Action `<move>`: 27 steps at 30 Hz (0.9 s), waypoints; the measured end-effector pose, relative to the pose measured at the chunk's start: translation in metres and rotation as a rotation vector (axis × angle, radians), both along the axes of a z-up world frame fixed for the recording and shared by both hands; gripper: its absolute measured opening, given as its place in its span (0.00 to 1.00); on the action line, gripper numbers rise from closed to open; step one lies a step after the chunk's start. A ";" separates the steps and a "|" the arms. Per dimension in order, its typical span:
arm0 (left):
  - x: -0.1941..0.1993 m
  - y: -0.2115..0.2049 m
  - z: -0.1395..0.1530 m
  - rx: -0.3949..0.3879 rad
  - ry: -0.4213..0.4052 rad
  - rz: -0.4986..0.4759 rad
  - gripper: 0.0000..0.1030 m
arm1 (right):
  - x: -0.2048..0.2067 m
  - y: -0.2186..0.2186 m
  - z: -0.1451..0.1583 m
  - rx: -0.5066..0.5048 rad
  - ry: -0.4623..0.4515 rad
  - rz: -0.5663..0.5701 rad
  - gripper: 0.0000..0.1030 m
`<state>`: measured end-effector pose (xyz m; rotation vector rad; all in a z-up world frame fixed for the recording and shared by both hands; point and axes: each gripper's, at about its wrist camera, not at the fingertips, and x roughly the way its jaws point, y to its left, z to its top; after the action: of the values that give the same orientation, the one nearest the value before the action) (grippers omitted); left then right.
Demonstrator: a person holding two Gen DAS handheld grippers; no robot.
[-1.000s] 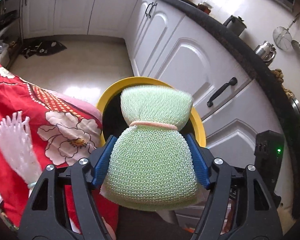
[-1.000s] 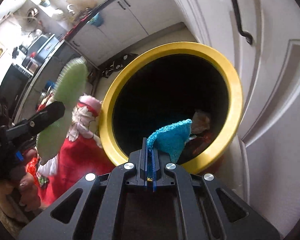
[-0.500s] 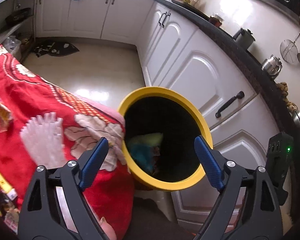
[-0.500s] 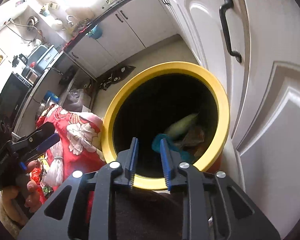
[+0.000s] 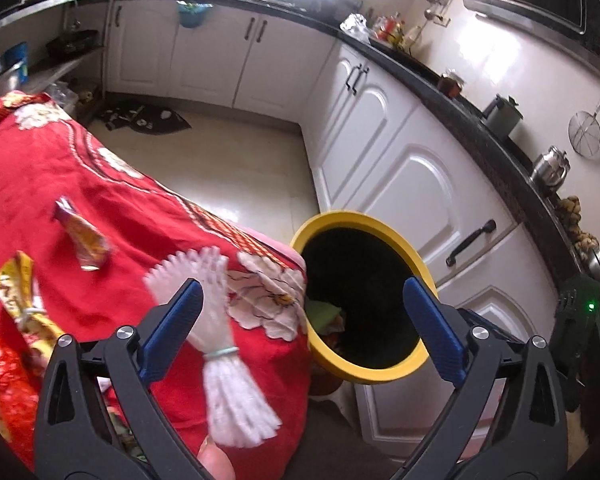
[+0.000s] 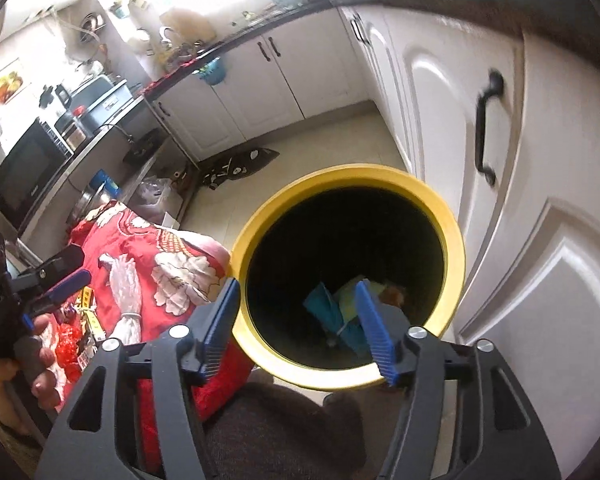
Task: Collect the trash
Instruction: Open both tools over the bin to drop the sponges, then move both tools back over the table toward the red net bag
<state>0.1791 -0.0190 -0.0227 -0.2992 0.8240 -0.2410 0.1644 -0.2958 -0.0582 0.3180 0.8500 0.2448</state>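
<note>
The yellow bin (image 6: pixel 456 252) stands just in front of the right gripper (image 6: pixel 300 332), close to the white cabinet doors (image 6: pixel 452 92). Its inside is black, and at the bottom lie a teal cloth (image 6: pixel 326 306), a light green scrubber (image 6: pixel 350 300) and some brownish trash that I cannot identify. The jaws of the right gripper are opening and nothing is between them; the cloth is seen far below, through the gap. The left gripper (image 5: pixel 298 320) has its jaws opening very wide, also with nothing between them. To its left, on the red flowered cloth (image 5: pixel 60 176), lies a white mesh scrubber (image 5: pixel 220 344) tied in the middle with a pale band, partly behind the left finger. Further left are an orange wrapper (image 5: pixel 85 240) and a yellow wrapper (image 5: pixel 18 292).
</note>
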 end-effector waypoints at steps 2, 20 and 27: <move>-0.004 0.005 0.005 0.004 -0.014 0.013 0.89 | -0.004 0.007 0.008 -0.025 -0.031 0.015 0.59; -0.048 0.060 0.039 0.037 -0.133 0.141 0.89 | -0.033 0.075 0.060 -0.101 -0.203 0.170 0.69; -0.063 0.091 0.046 0.021 -0.148 0.213 0.89 | -0.040 0.106 0.072 -0.109 -0.233 0.234 0.70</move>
<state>0.1161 0.0717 0.0230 -0.3425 0.6422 -0.0539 0.1242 -0.1894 0.0135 0.0846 0.6662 0.4425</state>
